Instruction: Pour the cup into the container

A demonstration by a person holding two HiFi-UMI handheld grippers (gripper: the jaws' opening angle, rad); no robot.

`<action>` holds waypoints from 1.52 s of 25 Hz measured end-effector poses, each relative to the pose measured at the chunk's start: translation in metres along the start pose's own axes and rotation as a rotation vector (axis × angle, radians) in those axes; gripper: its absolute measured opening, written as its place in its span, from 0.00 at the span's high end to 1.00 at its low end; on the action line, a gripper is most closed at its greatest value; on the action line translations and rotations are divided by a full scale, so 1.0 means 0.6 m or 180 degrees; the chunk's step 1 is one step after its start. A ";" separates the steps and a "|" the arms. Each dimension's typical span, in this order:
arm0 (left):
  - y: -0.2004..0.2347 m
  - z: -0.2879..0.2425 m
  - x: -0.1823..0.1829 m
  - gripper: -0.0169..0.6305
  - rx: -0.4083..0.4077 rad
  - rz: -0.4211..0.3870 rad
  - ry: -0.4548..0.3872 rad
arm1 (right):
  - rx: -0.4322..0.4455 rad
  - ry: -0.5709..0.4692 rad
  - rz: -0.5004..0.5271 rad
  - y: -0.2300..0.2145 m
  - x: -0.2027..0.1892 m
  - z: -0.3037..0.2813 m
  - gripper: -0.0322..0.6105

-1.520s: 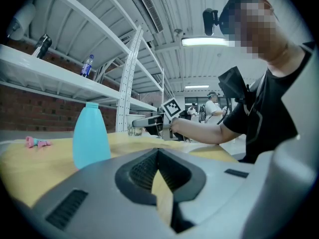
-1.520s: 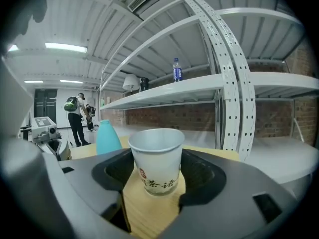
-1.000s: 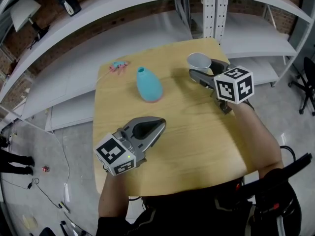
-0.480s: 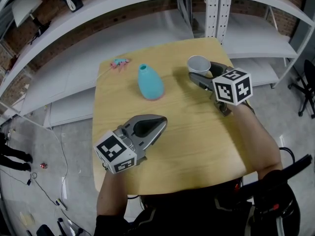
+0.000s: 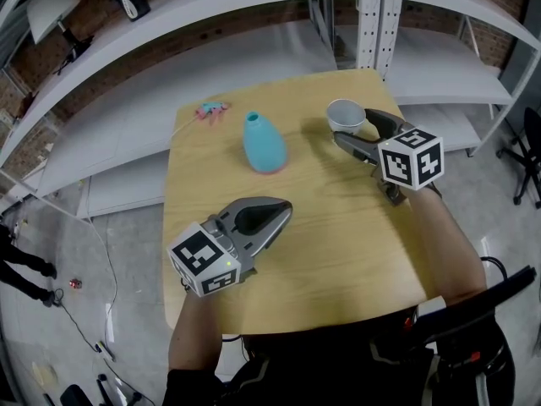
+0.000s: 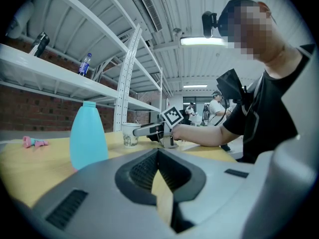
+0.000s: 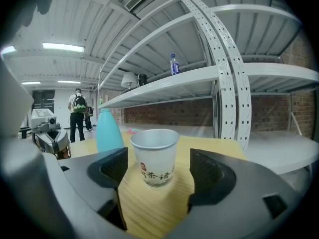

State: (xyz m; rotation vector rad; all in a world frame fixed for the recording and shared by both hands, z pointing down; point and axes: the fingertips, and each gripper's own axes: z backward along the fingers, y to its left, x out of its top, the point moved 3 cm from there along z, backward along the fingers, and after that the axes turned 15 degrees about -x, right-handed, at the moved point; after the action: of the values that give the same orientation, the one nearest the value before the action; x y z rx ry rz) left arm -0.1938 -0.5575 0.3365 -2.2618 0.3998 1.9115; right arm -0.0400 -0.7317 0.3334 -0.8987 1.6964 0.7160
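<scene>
A white paper cup (image 5: 345,115) with red and dark print stands upright at the table's far right; it also shows in the right gripper view (image 7: 154,156). My right gripper (image 5: 349,126) has just been opening. The cup stands between its jaws with a gap on each side (image 7: 157,171). The light blue bottle-shaped container (image 5: 265,143) stands upright left of the cup, near the table's middle back. My left gripper (image 5: 281,211) hovers near the front left, shut and empty, pointing toward the container (image 6: 88,136).
The wooden table (image 5: 338,227) carries a small pink and blue object (image 5: 210,108) at its far left corner. Grey metal shelving (image 5: 372,15) runs behind the table. People stand far off in the room.
The right gripper's jaws have spread a little wider around the cup, which stays standing on the table. The left gripper has kept its place.
</scene>
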 end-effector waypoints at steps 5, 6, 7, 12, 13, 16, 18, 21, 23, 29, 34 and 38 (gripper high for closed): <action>0.001 0.001 0.001 0.98 -0.0006 -0.0011 0.0011 | -0.0201 -0.0027 -0.0111 -0.015 -0.018 0.050 0.38; 0.002 0.001 0.002 0.98 -0.0007 -0.0021 0.0015 | -0.0256 -0.0073 -0.0126 -0.015 -0.018 0.059 0.44; 0.003 0.001 0.002 0.98 0.0001 -0.0031 0.0012 | -0.0319 -0.0126 -0.0143 -0.015 -0.017 0.066 0.59; -0.005 -0.005 -0.003 0.98 0.0022 0.0029 0.0065 | -0.0158 -0.0097 -0.0095 0.044 -0.027 0.088 0.95; -0.007 -0.008 -0.005 0.98 0.0004 0.0050 0.0103 | -0.0029 -0.0068 -0.0052 0.067 -0.029 0.092 0.95; -0.005 -0.010 -0.008 0.98 0.0051 0.0091 0.0142 | 0.0216 -0.0044 0.0039 0.115 -0.034 0.101 0.95; -0.004 -0.007 -0.007 0.98 0.0112 0.0079 0.0099 | 0.0212 -0.0069 0.0036 0.120 -0.035 0.102 0.95; -0.005 -0.004 -0.005 0.98 0.0146 0.0061 0.0076 | 0.0182 -0.0091 0.0011 0.118 -0.035 0.104 0.95; -0.006 -0.005 -0.003 0.98 0.0124 0.0054 0.0093 | 0.0165 -0.0139 0.0007 0.116 -0.031 0.106 0.95; -0.013 0.002 0.000 0.98 0.0385 0.0029 -0.0056 | 0.0075 -0.0271 0.0016 0.124 -0.035 0.144 0.95; -0.160 0.008 -0.007 0.98 0.0446 -0.0037 -0.0137 | 0.0270 -0.0259 0.0078 0.193 -0.082 0.284 0.95; -0.363 0.025 -0.012 0.98 0.0594 -0.0097 -0.0279 | 0.0298 -0.0368 -0.0080 0.256 -0.130 0.489 0.95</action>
State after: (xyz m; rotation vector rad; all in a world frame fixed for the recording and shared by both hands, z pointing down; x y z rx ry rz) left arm -0.1439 -0.3448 0.3289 -2.0477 0.5058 1.8659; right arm -0.0052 -0.3929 0.3307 -0.7972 1.6003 0.6537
